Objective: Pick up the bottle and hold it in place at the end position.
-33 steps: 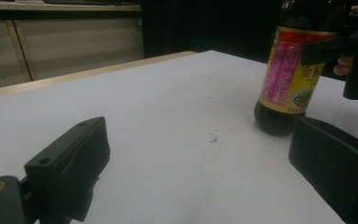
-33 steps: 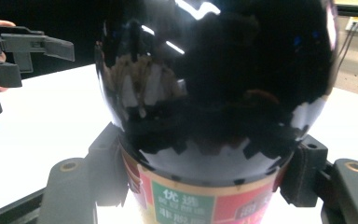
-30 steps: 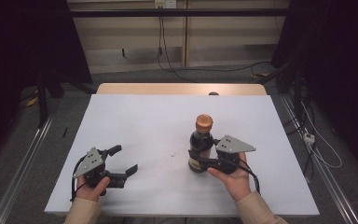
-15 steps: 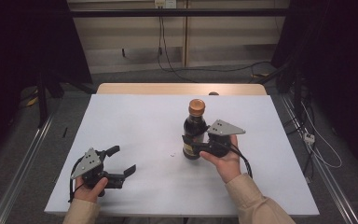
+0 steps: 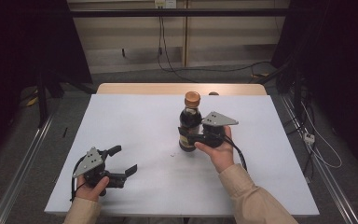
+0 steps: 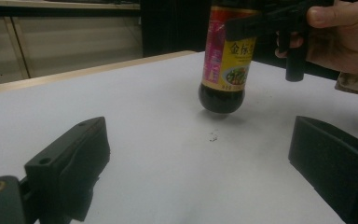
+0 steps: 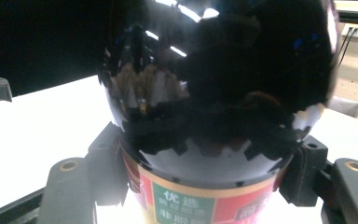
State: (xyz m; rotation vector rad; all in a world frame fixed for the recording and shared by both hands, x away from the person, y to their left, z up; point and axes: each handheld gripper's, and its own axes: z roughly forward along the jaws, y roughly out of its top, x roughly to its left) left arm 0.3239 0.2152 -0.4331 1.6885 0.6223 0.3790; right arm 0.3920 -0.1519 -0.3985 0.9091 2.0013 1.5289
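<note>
White laminate covers the counter [image 5: 135, 121], and at its near left corner the left gripper [image 5: 123, 163] is held low over it, jaws spread wide with nothing between them. In the left gripper view the two black jaws are seen standing apart at either side of the bare surface, and the sauce bottle [image 6: 224, 60] is framed ahead of them and a little to the right, well apart from them, so that the gap between the jaws is aimed roughly toward it. A few dark specks [image 6: 212, 137] are seen on the surface between those jaws and the bottle. Further right, near the middle of the counter, the bottle [image 5: 189, 122] is kept upright, its long axis vertical, its orange cap [image 5: 192, 98] on top and dark liquid inside. Its round base appears lifted just clear of the surface, with a shadow under it, though the gap is small. The bottle is pinched by the right gripper [image 5: 190, 138] from its right side, at the labelled lower body; in the right gripper view the jaws are seen pressed against the label [image 7: 200, 200] on both sides. The right hand [image 5: 220, 150] is therefore on the bottle, while the left hand [image 5: 93, 188] is the farther one, and any handover or second hold is judged to depend on the upright neck and cap being left free above the right jaws.
</note>
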